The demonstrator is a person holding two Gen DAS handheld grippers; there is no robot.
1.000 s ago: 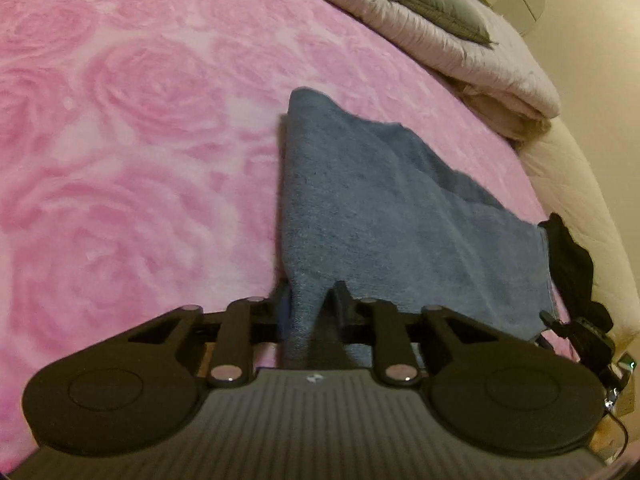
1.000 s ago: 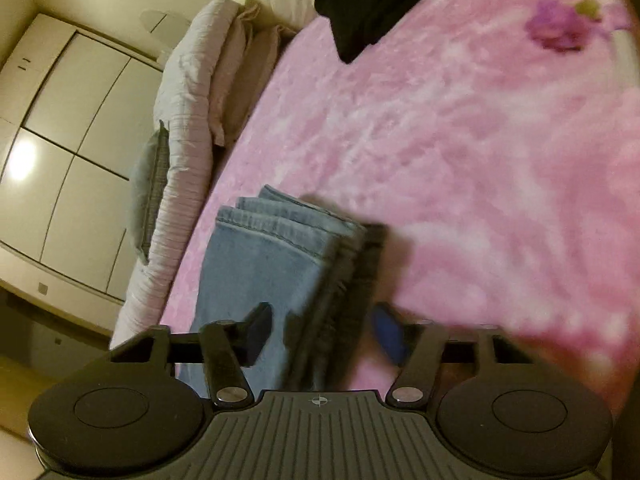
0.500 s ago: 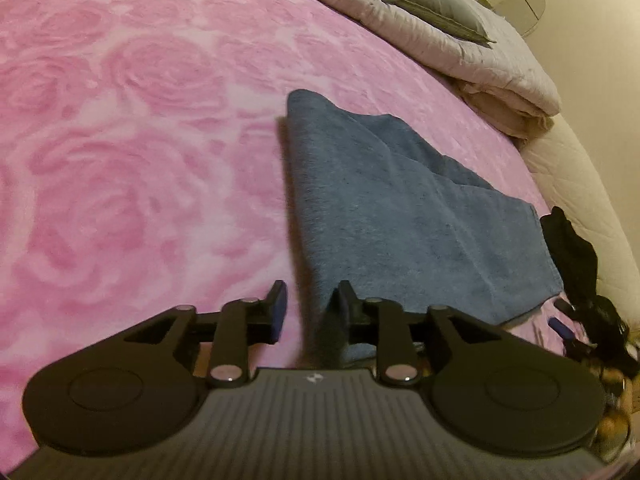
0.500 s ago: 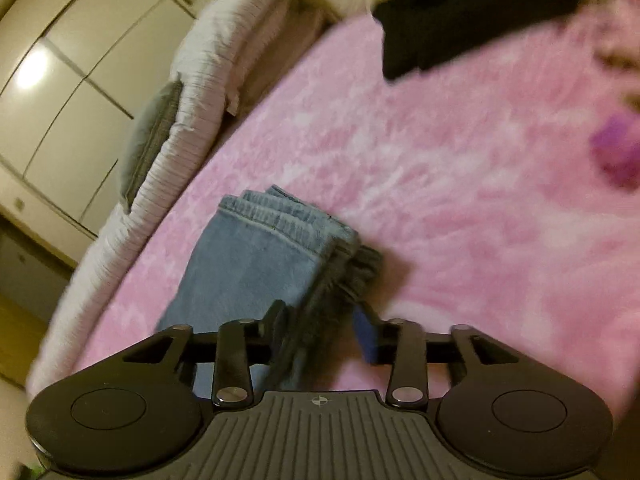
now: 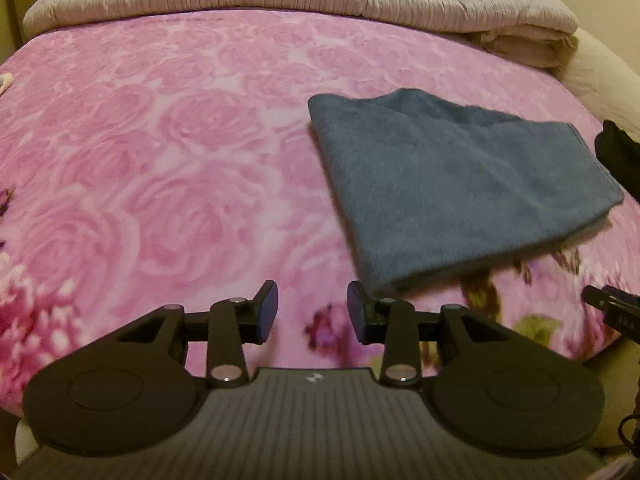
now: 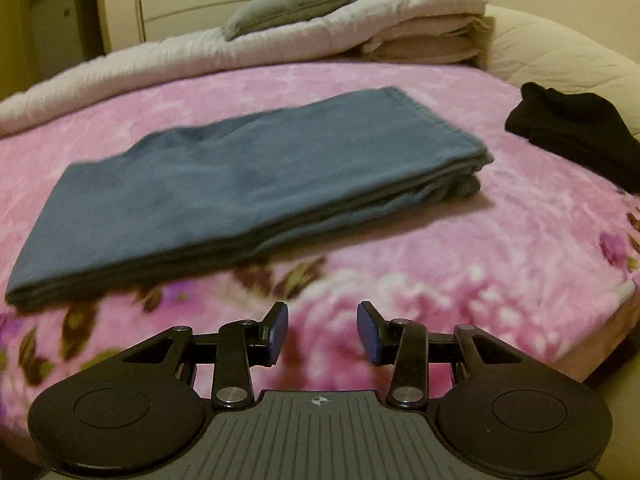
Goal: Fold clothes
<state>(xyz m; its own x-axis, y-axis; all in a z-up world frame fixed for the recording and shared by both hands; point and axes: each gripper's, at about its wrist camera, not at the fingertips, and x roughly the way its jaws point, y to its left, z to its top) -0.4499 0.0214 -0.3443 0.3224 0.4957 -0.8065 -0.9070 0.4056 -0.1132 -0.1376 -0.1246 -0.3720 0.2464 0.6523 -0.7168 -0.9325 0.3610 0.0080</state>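
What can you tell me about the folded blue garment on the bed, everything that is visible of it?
The folded blue garment looks like denim. It is folded into a long flat rectangle of several stacked layers, with a stitched hem along its right end and layered edges at the near side. It lies flat on the pink rose-patterned blanket, apart from the black clothing. Neither the left gripper nor the right gripper touches it; both are open, short of it.

The folded garment (image 6: 248, 184) lies on the bed (image 6: 440, 248), ahead and left of the right tongs (image 6: 322, 330), ahead and right of the left tongs (image 5: 312, 310). Another garment (image 6: 576, 128) lies far right; a pillow (image 6: 288, 4) rests on the bedding (image 6: 400, 16) behind.
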